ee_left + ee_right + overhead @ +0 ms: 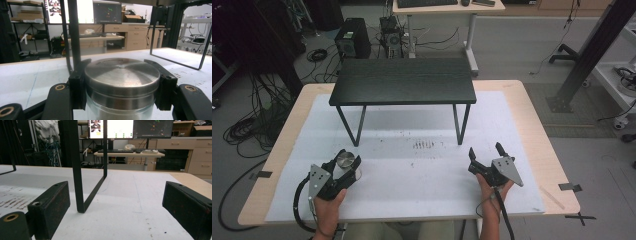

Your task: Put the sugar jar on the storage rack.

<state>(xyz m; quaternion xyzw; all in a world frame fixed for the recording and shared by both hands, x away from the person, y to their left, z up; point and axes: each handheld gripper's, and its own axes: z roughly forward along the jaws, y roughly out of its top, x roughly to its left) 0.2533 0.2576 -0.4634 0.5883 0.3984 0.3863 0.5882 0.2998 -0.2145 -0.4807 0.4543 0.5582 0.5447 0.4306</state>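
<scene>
Left hand-held gripper is clamped on the jar: in the left gripper view I see both black jaws pressed flat vs. the sides of the round brushed-metal lid, w/ clear glass body below it. Jar stands upright on the white mat, front-left part of the worktop, just ahead of my left hand. Grey three-cornered plate sits on top of that gripper, cable looping off to the left and down past the worktop edge. Right hand-held gripper is let go, jaws spread wide w/ nothing between them; in the right gripper view I see bare mat in the gap. It sits front-right on the mat, well apart from the jar, my right hand behind it, cable trailing back toward me. Beyond both grippers, a small black table stands on the mat at mid-worktop, thin black legs; its right front leg is near the right gripper, just ahead of its jaws. Dark specks on the mat lie betw. the two grippers, nearer the small table. Farther out: a PC tower on the floor, a desk w/ keyboard behind it, cables piled at left.
</scene>
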